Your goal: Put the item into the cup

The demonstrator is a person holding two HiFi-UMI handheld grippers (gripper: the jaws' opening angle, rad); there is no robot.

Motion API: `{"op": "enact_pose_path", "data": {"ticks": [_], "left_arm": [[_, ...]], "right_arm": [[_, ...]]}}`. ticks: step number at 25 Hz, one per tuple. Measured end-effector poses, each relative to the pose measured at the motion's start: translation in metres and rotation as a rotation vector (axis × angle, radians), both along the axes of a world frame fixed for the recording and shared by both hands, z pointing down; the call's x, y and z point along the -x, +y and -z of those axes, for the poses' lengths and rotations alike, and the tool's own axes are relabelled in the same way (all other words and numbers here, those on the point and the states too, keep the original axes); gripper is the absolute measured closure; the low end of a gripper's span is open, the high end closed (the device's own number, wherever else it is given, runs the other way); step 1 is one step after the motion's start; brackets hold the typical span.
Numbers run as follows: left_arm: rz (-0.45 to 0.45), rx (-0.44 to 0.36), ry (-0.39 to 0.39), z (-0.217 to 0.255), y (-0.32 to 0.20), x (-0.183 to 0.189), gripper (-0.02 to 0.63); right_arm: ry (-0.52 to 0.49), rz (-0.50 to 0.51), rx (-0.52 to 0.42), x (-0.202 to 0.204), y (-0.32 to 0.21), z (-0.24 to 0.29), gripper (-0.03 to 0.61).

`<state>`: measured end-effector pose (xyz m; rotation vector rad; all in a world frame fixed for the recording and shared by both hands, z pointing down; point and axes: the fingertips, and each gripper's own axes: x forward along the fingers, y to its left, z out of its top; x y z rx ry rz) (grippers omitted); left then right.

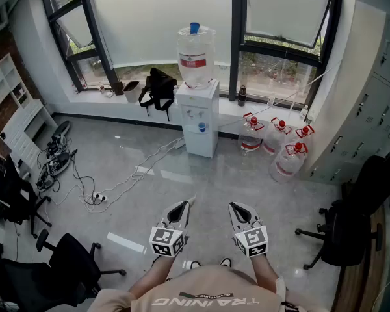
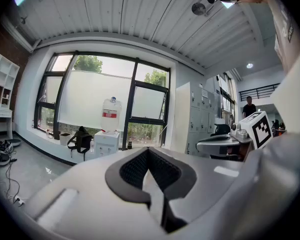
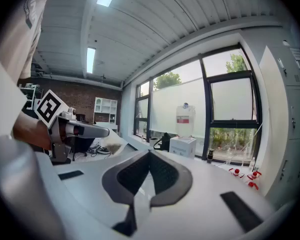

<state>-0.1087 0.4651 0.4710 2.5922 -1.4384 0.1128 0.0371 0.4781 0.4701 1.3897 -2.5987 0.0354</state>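
No cup and no item for it shows in any view. In the head view my left gripper (image 1: 185, 205) and right gripper (image 1: 236, 207) are held side by side at waist height over the grey floor, both pointing forward toward the windows. In the left gripper view the left gripper (image 2: 149, 151) has its black pads closed together with nothing between them. The right gripper (image 3: 150, 154) looks the same in its own view, shut and empty. Each gripper's marker cube shows in the other's view.
A white water dispenser (image 1: 200, 119) with a bottle (image 1: 195, 56) stands ahead below the windows. Several spare jugs (image 1: 273, 142) sit to its right, a black backpack (image 1: 157, 86) on the sill. Office chairs (image 1: 71, 259) (image 1: 351, 226) flank me; cables (image 1: 104, 187) lie at the left.
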Motion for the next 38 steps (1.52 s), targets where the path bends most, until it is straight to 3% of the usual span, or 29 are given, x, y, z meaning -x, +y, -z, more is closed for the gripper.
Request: {"op": "enact_pose_path", "data": {"ticks": [11, 28, 38], "left_arm": [[-0.005, 0.003, 0.002, 0.0, -0.007, 0.014, 0.606], [-0.112, 0.026, -0.003, -0.013, -0.045, 0.036, 0.606], [-0.069, 0.05, -0.001, -0.02, -0.108, 0.027, 0.606]], "right_arm": [[-0.007, -0.003, -0.005, 0.011, -0.008, 0.002, 0.568], [-0.028, -0.069, 0.023, 0.037, -0.023, -0.013, 0.566], [-0.039, -0.043, 0.044, 0.02, -0.087, -0.026, 0.566]]}}
